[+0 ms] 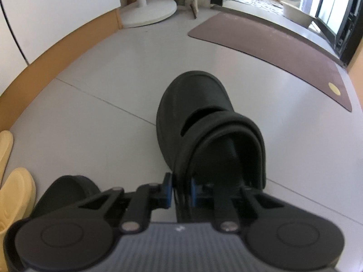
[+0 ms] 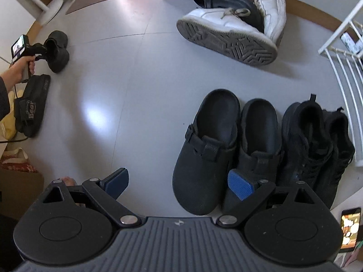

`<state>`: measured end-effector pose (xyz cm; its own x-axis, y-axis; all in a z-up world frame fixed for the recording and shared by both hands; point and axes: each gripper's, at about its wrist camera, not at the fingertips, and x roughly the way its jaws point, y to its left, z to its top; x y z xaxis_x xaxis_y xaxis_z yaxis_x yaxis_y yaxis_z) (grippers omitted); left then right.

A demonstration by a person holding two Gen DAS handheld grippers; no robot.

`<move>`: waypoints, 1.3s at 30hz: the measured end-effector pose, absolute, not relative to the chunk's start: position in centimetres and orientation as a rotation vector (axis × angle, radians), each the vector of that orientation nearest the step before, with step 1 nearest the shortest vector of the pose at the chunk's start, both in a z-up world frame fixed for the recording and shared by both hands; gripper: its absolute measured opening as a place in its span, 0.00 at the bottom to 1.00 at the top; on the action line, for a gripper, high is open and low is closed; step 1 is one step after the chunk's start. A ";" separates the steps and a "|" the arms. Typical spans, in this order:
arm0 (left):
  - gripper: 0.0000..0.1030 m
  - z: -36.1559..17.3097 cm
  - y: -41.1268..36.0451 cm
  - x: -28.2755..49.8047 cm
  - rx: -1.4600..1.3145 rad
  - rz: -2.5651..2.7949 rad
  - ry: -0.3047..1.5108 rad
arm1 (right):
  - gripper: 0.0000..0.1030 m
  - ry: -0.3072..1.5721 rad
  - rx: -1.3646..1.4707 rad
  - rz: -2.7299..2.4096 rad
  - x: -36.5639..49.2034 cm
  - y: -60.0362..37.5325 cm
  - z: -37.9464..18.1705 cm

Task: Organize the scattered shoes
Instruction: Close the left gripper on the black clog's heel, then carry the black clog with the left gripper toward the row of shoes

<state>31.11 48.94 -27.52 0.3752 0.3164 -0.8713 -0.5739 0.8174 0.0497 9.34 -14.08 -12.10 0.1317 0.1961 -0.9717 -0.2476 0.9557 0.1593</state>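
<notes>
Closest to the lens, the left gripper (image 1: 181,187) has its blue-padded jaws pinched together on the folded-back heel strap of a matte black rubber clog (image 1: 204,122), whose rounded toe points away from the tool across the pale grey tiled floor (image 1: 102,90). Just to the left of that gripper lies a black slide sandal (image 1: 68,190), and beyond it, at the frame's edge, a pair of soft yellow slippers (image 1: 15,192). Ahead and to the right stretches a brown doormat (image 1: 272,52); ahead and to the left stands the round white base of a fan (image 1: 152,11).

From the other hand's view, the right gripper (image 2: 179,184) hangs over the floor with its blue pads wide apart and nothing between them. Its right pad sits over the toe end of a pair of black buckle-strap clogs (image 2: 211,147) standing side by side, and a pair of black laced sneakers (image 2: 317,147) is lined up touching them on the right, next to a white rail rack (image 2: 340,68). Farther ahead, a white lace-up sneaker (image 2: 226,27) lies tipped on its side with its grey sole showing, its mate and a dark clog (image 2: 217,0) piled behind it against the wall. Far off to the left, a person's hand (image 2: 20,68) holds the left gripper at the black clog.
</notes>
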 end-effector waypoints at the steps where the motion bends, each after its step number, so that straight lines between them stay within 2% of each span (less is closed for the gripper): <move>1: 0.16 -27.5 48.6 31.2 -0.265 0.580 1.041 | 0.95 1.397 -0.045 0.330 9.2 -14.0 -11.9; 17: 0.15 -27.4 42.4 29.6 -0.254 0.494 0.989 | 0.95 1.362 -0.059 0.326 8.9 -13.7 -11.0; 39: 0.16 -28.8 26.1 22.7 -0.153 0.141 1.014 | 0.95 1.328 -0.054 0.306 8.7 -14.7 -9.6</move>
